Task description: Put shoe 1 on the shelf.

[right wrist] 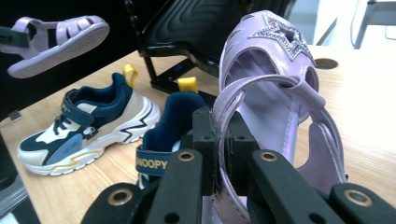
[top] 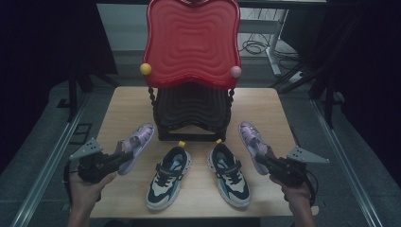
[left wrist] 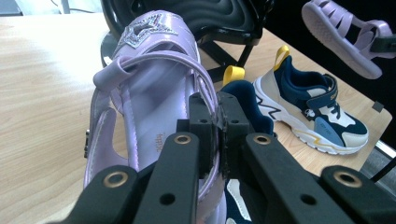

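This looks like a lab or test room rigged for recording, not a home. A small wooden table (top: 127, 101) stands alone on grey floor (top: 42, 137), hemmed in by dark curtains (top: 42, 38). Beyond its far edge a white desk frame (top: 275, 42) stands over loose cables (top: 255, 47), and metal rails (top: 47, 170) run along both sides.

Bare wooden tabletop (top: 120, 106) lies open at the far left and far right. The black ribbed shoe rack (top: 191, 113) with its raised red lid (top: 191, 40) blocks the far middle; two navy-and-cream sneakers (top: 169, 176) crowd the near middle.
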{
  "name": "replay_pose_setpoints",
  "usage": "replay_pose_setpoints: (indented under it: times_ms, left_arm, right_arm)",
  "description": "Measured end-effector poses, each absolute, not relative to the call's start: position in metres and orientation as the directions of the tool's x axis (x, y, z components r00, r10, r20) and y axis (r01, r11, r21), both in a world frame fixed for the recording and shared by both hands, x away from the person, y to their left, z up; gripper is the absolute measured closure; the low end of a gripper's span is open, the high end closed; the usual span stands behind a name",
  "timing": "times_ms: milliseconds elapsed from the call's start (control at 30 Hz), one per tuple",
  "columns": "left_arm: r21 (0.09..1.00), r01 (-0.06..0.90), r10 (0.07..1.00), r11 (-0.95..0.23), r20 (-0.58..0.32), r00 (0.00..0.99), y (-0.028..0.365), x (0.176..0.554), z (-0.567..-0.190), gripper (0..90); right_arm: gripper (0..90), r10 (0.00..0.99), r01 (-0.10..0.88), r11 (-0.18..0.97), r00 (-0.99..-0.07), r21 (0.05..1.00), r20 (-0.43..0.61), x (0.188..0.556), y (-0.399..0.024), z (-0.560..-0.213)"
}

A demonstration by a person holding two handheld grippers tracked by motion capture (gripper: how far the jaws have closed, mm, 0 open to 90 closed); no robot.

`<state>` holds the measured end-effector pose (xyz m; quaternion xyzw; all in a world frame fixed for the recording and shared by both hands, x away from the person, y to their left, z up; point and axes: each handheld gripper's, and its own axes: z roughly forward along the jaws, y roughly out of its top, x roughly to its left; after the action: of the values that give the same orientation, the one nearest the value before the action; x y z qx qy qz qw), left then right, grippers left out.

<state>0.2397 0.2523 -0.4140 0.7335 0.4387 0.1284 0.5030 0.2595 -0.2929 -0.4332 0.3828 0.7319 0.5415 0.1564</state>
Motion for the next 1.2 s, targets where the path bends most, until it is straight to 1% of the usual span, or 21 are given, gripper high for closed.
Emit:
replay_pose_setpoints:
  times_ms: [233,433,933,1200]
  left_arm:
    - [0.860,0.499,0.768,-0.106,-0.248,0.591,0.247,0.241,-0.411,86.3]
    - [0.866,0.487,0.753,-0.117,-0.242,0.612,0.238,0.246,-0.407,86.3]
    - [0.872,0.473,0.733,-0.125,-0.240,0.636,0.218,0.263,-0.403,86.3]
    - [0.880,0.454,0.727,-0.137,-0.222,0.650,0.203,0.272,-0.401,86.3]
  right_arm:
    - [85.5,0.702,0.373,0.133,-0.689,0.918,0.178,0.263,-0.280,-0.430]
    - [85.4,0.678,0.370,0.128,-0.710,0.920,0.191,0.264,-0.273,-0.429]
    - [85.5,0.641,0.355,0.141,-0.744,0.924,0.188,0.276,-0.251,-0.425]
    - [85.5,0.632,0.353,0.143,-0.751,0.925,0.189,0.284,-0.238,-0.422]
